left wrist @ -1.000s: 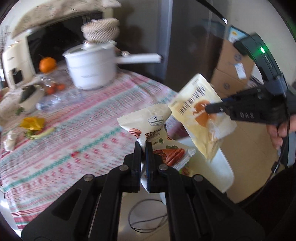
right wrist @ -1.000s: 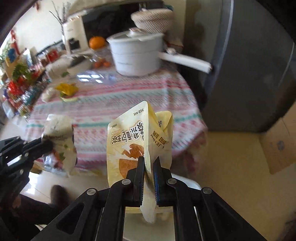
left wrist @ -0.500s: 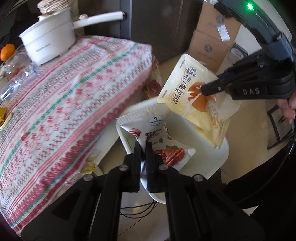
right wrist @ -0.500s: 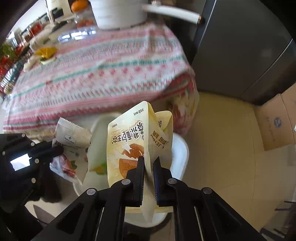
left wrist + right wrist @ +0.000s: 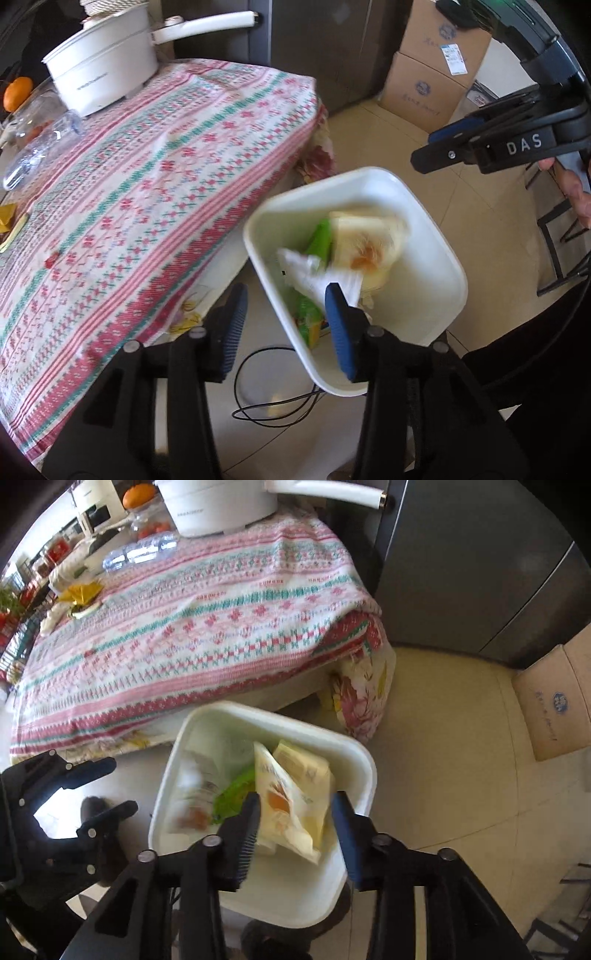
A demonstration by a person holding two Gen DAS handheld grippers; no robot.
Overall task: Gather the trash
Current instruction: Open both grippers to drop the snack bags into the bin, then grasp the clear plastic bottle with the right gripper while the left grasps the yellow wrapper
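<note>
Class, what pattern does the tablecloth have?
Pink, teal and white patterned stripes on the tablecloth, clearest in the right wrist view.

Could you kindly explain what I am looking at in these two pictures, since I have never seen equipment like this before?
There is no robot here: a person holds a two-fingered grasping tool in each hand, and each tool carries a fisheye camera looking along its fingers. One picture comes from the left tool, the other from the right tool. Both hang over a white bin on the floor beside a table with a patterned cloth, where a white pot stands. Both tools' jaws have just been opening and hold nothing; a yellow snack bag and a white wrapper, both blurred, are in the bin.
</note>
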